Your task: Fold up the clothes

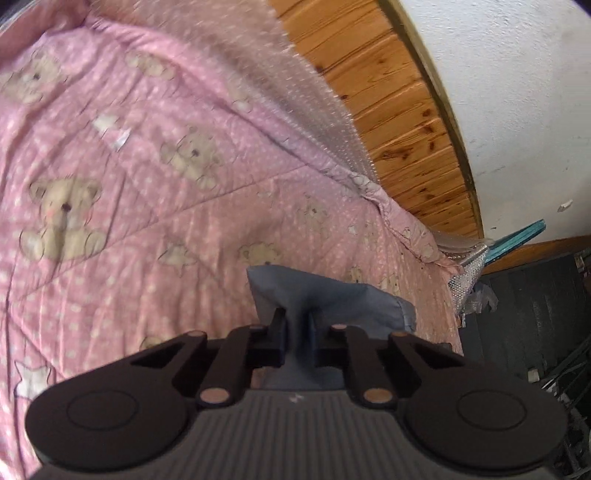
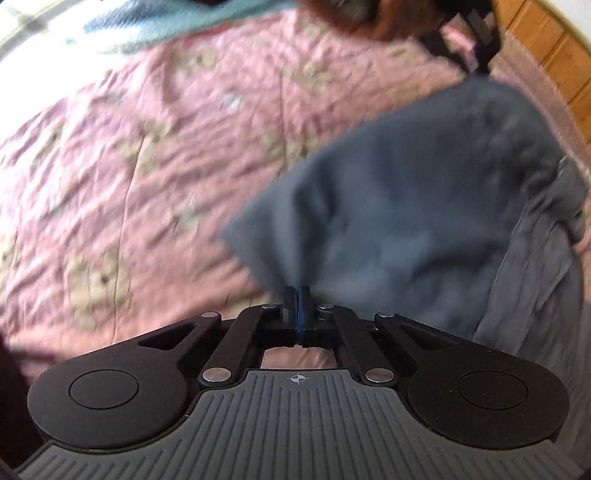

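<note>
A blue-grey garment (image 1: 332, 299) lies partly lifted over a pink bedspread printed with teddy bears (image 1: 147, 166). My left gripper (image 1: 295, 321) is shut on a bunched fold of it, and cloth fills the narrow gap between the fingers. In the right wrist view the garment (image 2: 424, 192) spreads wide to the right, blurred. My right gripper (image 2: 297, 293) has its pads pressed together on the cloth's lower edge. A hand (image 2: 388, 18) with the left gripper (image 2: 476, 37) shows at the top, at the garment's far end.
The bedspread (image 2: 147, 147) is wrinkled. A wooden board (image 1: 406, 110) and a white wall (image 1: 517, 92) border the bed on the right, with bubble wrap (image 1: 314, 92) along the edge. Dark flooring (image 1: 535, 314) lies beyond the bed's corner. A light-blue cloth (image 2: 155, 26) sits far off.
</note>
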Tool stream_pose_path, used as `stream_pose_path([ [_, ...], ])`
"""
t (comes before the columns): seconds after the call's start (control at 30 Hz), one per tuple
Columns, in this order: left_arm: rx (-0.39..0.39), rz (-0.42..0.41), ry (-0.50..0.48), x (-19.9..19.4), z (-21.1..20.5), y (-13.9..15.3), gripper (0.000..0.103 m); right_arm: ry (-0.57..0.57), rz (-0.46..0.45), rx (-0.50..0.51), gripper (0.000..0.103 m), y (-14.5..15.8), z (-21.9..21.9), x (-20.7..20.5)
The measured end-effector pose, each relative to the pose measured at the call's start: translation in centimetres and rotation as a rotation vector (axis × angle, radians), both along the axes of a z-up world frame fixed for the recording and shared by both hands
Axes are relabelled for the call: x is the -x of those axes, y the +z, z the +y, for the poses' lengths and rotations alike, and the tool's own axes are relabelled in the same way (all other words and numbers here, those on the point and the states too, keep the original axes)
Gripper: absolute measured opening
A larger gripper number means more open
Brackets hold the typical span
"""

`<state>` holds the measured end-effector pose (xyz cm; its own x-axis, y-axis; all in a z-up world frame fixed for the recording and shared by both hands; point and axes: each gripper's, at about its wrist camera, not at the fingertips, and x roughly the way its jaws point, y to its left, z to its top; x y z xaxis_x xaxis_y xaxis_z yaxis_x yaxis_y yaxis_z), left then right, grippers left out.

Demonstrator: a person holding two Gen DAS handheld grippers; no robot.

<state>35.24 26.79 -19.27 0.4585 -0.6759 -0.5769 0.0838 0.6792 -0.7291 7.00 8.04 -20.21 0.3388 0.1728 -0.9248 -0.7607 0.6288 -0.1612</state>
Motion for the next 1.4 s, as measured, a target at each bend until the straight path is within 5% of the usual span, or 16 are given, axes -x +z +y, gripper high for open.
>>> stream_pose_path([
  [0.13,-0.040,-0.023,-0.064,-0.3,-1.1,1.9,0.009,0.002,-0.088,-0.011,0.002,1.5,0.4,0.7],
  [0.2,-0.076,-0.008,-0.071,-0.4,-1.3,1.7,0.009,0.036,-0.147,0.003,0.029,2.3,1.7,1.1],
  [0.23,-0.083,0.003,-0.068,-0.5,-1.2,1.5,0.010,0.060,-0.176,0.009,0.058,2.4,2.4,1.4],
  [0.27,-0.088,0.014,-0.064,-0.5,-1.1,1.3,0.010,0.084,-0.203,0.014,0.074,2.5,3.2,1.6],
  [0.47,-0.124,0.040,-0.088,-0.7,-0.8,0.7,0.011,0.138,-0.422,0.171,0.086,1.5,6.8,2.4],
  [0.57,-0.134,0.052,-0.091,-0.8,-0.7,0.4,0.011,0.193,-0.461,0.230,0.096,0.7,7.3,4.0],
  [0.7,-0.130,0.074,-0.080,-1.0,-0.6,0.0,0.012,0.253,-0.530,0.297,0.097,-2.0,8.2,5.4],
  [0.8,-0.131,0.070,-0.078,-0.8,-0.6,0.1,0.012,0.225,-0.578,0.289,0.083,-1.9,8.3,4.9],
  [0.83,-0.134,0.067,-0.079,-0.7,-0.5,0.2,0.012,0.197,-0.580,0.287,0.070,-1.8,8.1,4.5],
  [1.0,-0.172,0.058,-0.098,-0.6,-0.8,0.5,0.012,0.172,-0.592,0.302,0.059,-2.5,7.2,4.2],
  [1.03,-0.181,0.057,-0.102,-0.6,-0.9,0.5,0.012,0.174,-0.594,0.302,0.053,-2.6,7.2,4.3],
  [1.07,-0.189,0.056,-0.106,-0.6,-0.9,0.5,0.012,0.166,-0.562,0.292,0.035,-2.6,7.0,3.9],
  [1.17,-0.245,0.026,-0.145,-0.8,-1.5,1.0,0.011,0.130,-0.434,0.252,0.015,-2.4,6.5,2.4],
  [1.4,-0.438,-0.099,-0.327,-2.1,-3.6,4.3,0.007,0.075,-0.282,0.175,0.005,-1.8,3.2,2.4],
])
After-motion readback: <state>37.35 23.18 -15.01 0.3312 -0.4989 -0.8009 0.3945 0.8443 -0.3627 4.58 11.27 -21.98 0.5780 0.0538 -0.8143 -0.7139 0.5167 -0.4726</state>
